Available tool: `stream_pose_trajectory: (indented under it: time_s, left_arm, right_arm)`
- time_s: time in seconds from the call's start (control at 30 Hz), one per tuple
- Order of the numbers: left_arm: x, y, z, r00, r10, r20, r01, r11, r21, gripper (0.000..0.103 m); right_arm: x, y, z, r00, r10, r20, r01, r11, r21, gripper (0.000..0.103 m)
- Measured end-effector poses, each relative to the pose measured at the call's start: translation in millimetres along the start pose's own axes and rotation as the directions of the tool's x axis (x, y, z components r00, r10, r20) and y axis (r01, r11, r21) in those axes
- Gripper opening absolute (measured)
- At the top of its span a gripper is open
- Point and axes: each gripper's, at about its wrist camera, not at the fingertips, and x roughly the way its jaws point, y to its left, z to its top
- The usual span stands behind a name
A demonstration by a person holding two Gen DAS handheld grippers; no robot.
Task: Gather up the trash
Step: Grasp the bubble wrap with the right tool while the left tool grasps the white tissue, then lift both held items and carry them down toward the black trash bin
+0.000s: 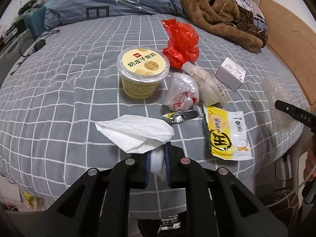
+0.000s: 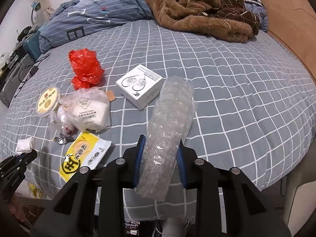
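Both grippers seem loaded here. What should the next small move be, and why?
Probably carry both pieces off the bed to a bin, none visible here: the left gripper is shut on the white tissue, the right gripper on the bubble wrap, so neither can take more.

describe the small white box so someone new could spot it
On the grey checked bedsheet, look at the right edge of the litter cluster, right of the red plastic bag. The small white box is the only rigid cube there, with a black line drawing on top.

Yogurt cup (image 1: 143,74) lid: "奶皮子酸奶". Quilt (image 1: 110,2): letter "E". Clear packet (image 2: 88,108): "KEYU".
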Motion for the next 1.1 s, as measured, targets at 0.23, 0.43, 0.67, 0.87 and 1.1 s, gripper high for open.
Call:
stream_pose_trajectory:
  time_s: [0.23,0.43,0.67,0.87,1.1]
  left_arm:
    - [-19.0,-4.8,-4.9,1.0,-0.007,0.018,0.007,1.0,0.001,0.012]
    - [-33.5,-9.1,-10.3,0.999,-0.013,0.029,0.013,1.0,0.005,0.012]
    - [-51.2,-15.3,-16.1,0.999,-0.022,0.048,0.022,1.0,0.011,0.012]
    - [-66.8,-20.3,-22.3,0.997,-0.03,0.065,0.029,1.0,0.013,0.012]
    - [-78.2,-25.0,-32.7,0.997,-0.037,0.067,0.037,0.999,0.012,0.012]
  right_arm:
    - [-25.3,3.1,-5.7,1.0,0.015,0.027,-0.014,1.0,-0.008,0.029]
    - [-46.5,7.3,-14.4,0.997,0.058,0.054,-0.056,0.998,-0.028,0.029]
    - [-70.3,16.2,-24.1,0.99,0.111,0.082,-0.106,0.992,-0.071,0.028]
    - [-86.9,20.9,-33.6,0.986,0.136,0.094,-0.128,0.988,-0.088,0.028]
    - [-99.0,26.5,-48.8,0.985,0.142,0.093,-0.134,0.987,-0.094,0.028]
